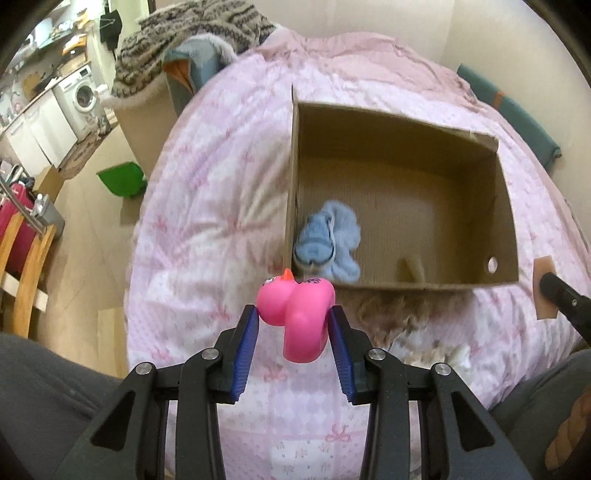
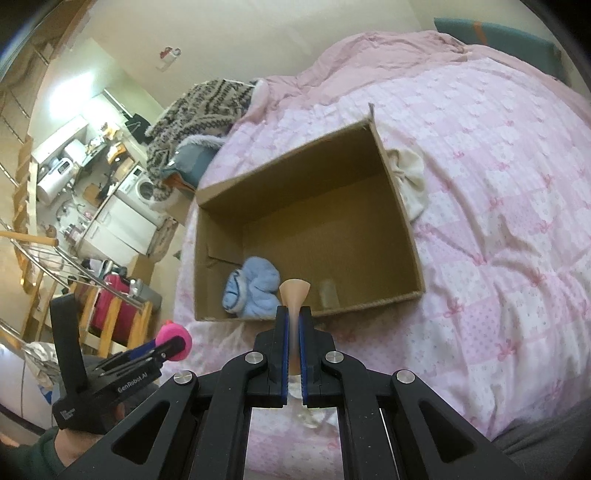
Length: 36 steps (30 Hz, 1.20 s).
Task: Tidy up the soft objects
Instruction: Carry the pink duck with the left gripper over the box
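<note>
While both claws hang over the bed, the stock reads as follows.

Left gripper (image 1: 293, 325): tilted steeply down, short of the box's near wall; blue ribbed pads part-way apart, pressed on either side of the pink rubber duck (image 1: 297, 317).
Pink rubber duck: smooth, glossy, rounded; orange beak pointing towards the box; held clear of the quilt.
Right gripper (image 2: 294, 319): angled down towards the box's near rim; jaws all but closed on a thin tan piece (image 2: 294, 291), flat, flaring to a fan at its top. What it is cannot be told.
Cardboard box (image 1: 402, 122): brown, open-topped, plain walls, round hole in one side; stands on the quilt.
Blue fluffy item (image 1: 328, 242): soft, crumpled, lying in the box's near-left corner.
Cream cloth (image 2: 410, 181): soft, bunched, on the quilt against the box's outer wall.
Quilt (image 1: 207, 206): pink and white patchwork, bow pattern, puffy.
Room: wooden floor, washing machine (image 1: 85, 96) and white cabinets beyond the bed; patterned knit throw (image 1: 192, 33) at the bed's far end.
</note>
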{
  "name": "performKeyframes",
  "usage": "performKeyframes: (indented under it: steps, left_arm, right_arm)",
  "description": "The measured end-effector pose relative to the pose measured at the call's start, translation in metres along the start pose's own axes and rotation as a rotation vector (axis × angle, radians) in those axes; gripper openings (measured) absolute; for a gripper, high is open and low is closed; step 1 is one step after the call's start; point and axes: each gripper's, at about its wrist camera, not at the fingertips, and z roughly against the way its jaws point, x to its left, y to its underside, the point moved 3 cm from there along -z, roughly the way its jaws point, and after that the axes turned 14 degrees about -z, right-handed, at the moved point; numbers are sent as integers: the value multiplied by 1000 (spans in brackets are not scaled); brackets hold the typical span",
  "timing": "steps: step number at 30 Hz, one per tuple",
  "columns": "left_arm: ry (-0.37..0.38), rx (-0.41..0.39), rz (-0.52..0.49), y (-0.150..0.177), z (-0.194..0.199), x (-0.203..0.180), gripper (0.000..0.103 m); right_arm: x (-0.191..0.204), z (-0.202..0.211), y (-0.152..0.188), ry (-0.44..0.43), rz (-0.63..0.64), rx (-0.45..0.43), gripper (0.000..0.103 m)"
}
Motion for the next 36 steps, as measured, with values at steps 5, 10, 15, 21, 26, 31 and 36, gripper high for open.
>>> performKeyframes:
  steps: [5, 10, 15, 21, 26, 31, 36]
  left_arm:
    - [-19, -48, -22, -21, 11, 3, 35]
    - [-27, -83, -37, -41, 15, 5, 35]
    - [-27, -94, -52, -56, 13, 4, 35]
    - [-24, -102, -67, -70, 5, 1, 35]
    - [-25, -104, -90, -79, -6, -6, 35]
    - [-35, -93, -127, -89, -24, -14, 35]
    - [-34, -83, -150, -94, -41, -24, 35]
  right_arm:
    - [12, 2, -14, -16, 15, -18, 6]
    - [24, 2, -31, -24, 40, -43, 6]
    - [33, -2, -49, -26, 67, -64, 6]
    - [39, -12, -58, -32, 82, -70, 6]
    - [34, -27, -57, -48, 62, -72, 6]
    - [20, -49, -48, -14, 53, -39, 6]
    - [13, -65, -45, 25, 53, -6, 6]
